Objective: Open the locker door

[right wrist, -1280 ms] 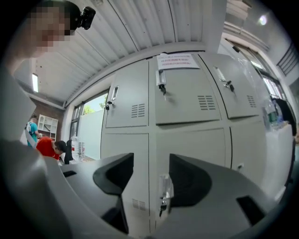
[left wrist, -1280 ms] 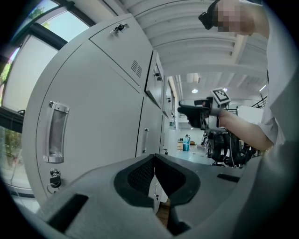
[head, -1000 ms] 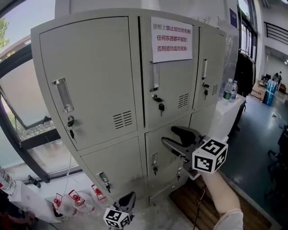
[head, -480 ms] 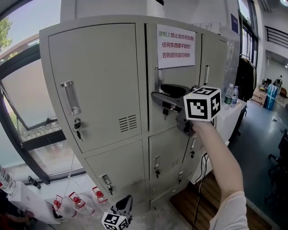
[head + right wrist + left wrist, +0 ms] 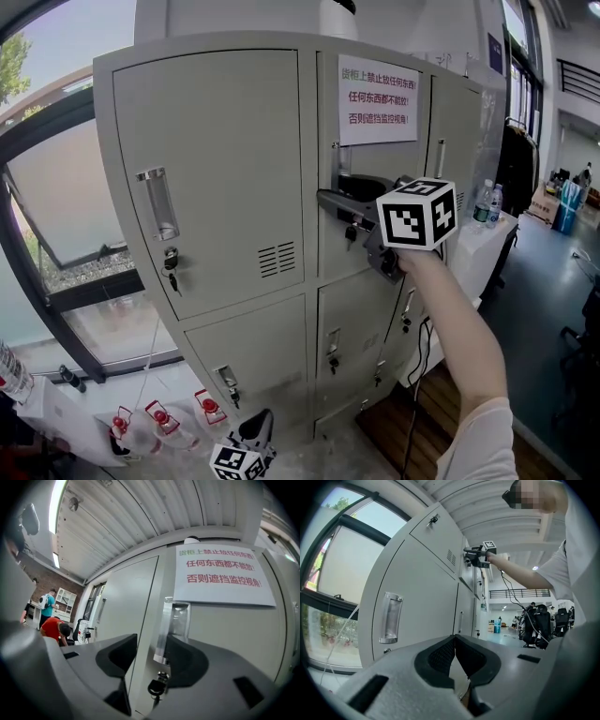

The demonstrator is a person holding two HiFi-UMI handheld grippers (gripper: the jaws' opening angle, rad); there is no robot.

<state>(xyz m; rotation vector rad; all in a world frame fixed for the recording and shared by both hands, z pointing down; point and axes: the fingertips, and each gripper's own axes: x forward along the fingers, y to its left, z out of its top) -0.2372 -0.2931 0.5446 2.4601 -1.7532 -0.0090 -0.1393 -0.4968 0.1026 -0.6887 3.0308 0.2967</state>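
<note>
The grey locker has several doors. Its upper middle door carries a paper notice, a chrome recessed handle and a key in the lock below. My right gripper is raised to that handle. In the right gripper view the handle and the door's left edge stand between the jaws of the right gripper, which are closing without the pads pressing on anything; the key hangs below. My left gripper hangs low by the floor, shut and empty.
The upper left door has its own handle and keys. Lower doors sit beneath. Red-and-white items lie on the floor at the left. Bottles stand on a white table at the right. A window is at the left.
My right gripper has risen from the lower middle door to the upper middle door's handle and moved in onto it. The left gripper stays low.
</note>
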